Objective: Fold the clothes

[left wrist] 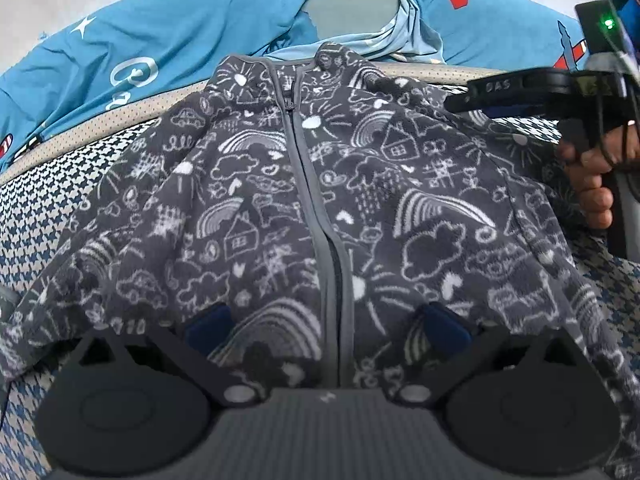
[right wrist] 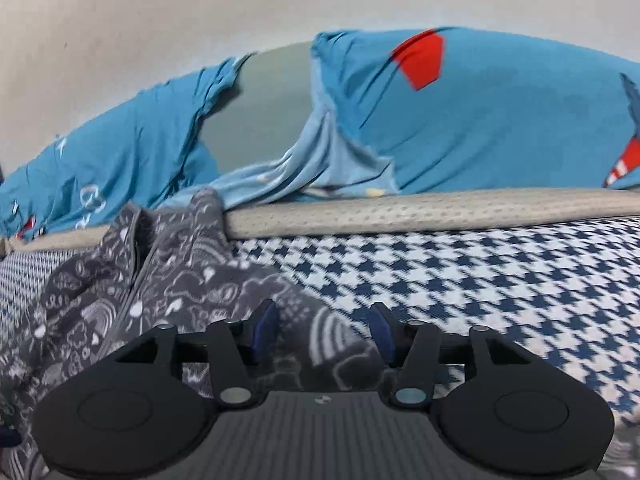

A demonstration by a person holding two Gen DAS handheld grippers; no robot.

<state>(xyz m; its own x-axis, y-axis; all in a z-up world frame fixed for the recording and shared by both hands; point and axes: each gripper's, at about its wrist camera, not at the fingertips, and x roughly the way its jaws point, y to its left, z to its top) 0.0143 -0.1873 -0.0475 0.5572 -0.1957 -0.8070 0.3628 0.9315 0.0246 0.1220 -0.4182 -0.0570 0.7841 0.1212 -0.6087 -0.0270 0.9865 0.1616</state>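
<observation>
Grey fleece, printed all over with white doodles of rainbows, clouds and houses: this is the zip jacket [left wrist: 304, 208] we are folding. In the left wrist view it lies front-up and spread across a blue-and-white houndstooth cover [left wrist: 52, 184], filling the middle of the frame. Its zip runs from the collar at upper centre down to the hem at lower centre, so the long axis points straight away from the left gripper [left wrist: 326, 330].

That gripper sits at the hem, its blue-padded jaws set wide apart on either side of the zip, with fleece lying between them; the pads do not look pressed on it.

In the right wrist view the jacket's body fills the lower left of the frame, and a rounded fold of fleece reaches in between the jaws of the right gripper [right wrist: 324, 334]. These jaws stand partly apart, not clamped. In the left view this tool and the hand [left wrist: 592, 184] holding it appear at the right edge, beside the sleeve.

We judge the right hand nearer the sleeve side, the left nearer the hem.

Beyond the jacket, a beige padded edge [right wrist: 400, 210] and bright blue bedding [right wrist: 500, 120] lie against a pale wall.
</observation>
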